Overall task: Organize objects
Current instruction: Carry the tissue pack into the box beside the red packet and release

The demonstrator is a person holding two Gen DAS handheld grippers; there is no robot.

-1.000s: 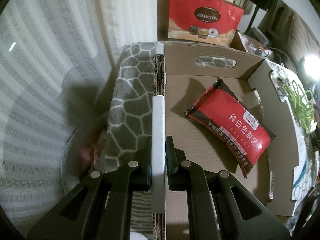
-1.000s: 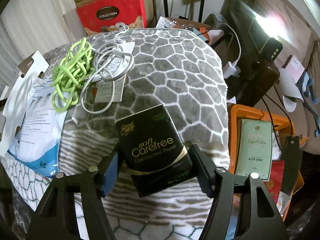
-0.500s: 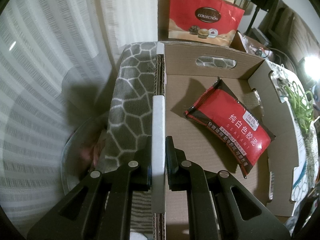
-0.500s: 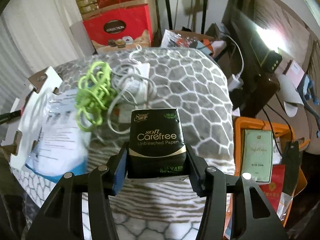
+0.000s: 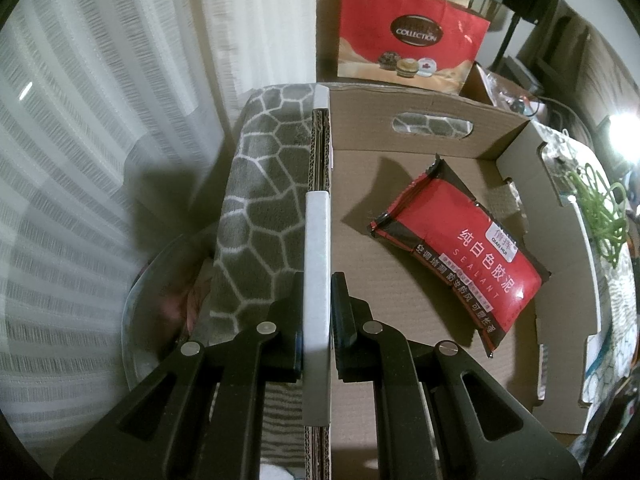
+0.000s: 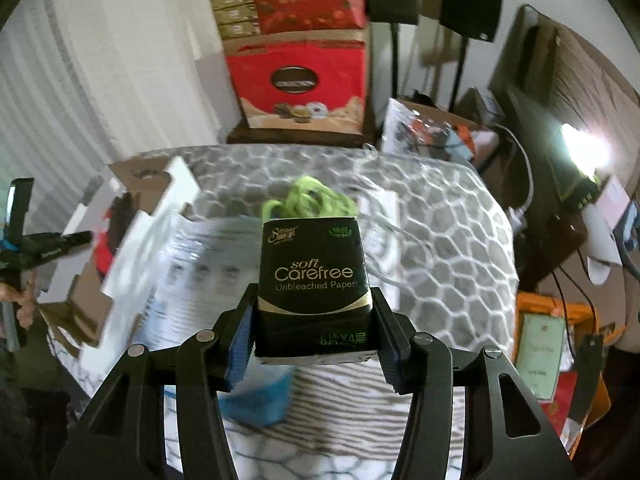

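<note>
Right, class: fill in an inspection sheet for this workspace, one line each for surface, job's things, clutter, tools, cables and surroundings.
Surface: grey honeycomb-pattern blanket covers the table.
Job's things: open cardboard box holding one red sealant pouch; black tissue pack held above the blanket.
Clutter: printed plastic bag lying beside the box.
Tools: left tool shut on the box's white-edged side wall; right tool shut on the tissue pack.
Cables: green cord bundle and a white cable on the blanket.
Surroundings: white curtain, red gift bag, orange crate.
</note>
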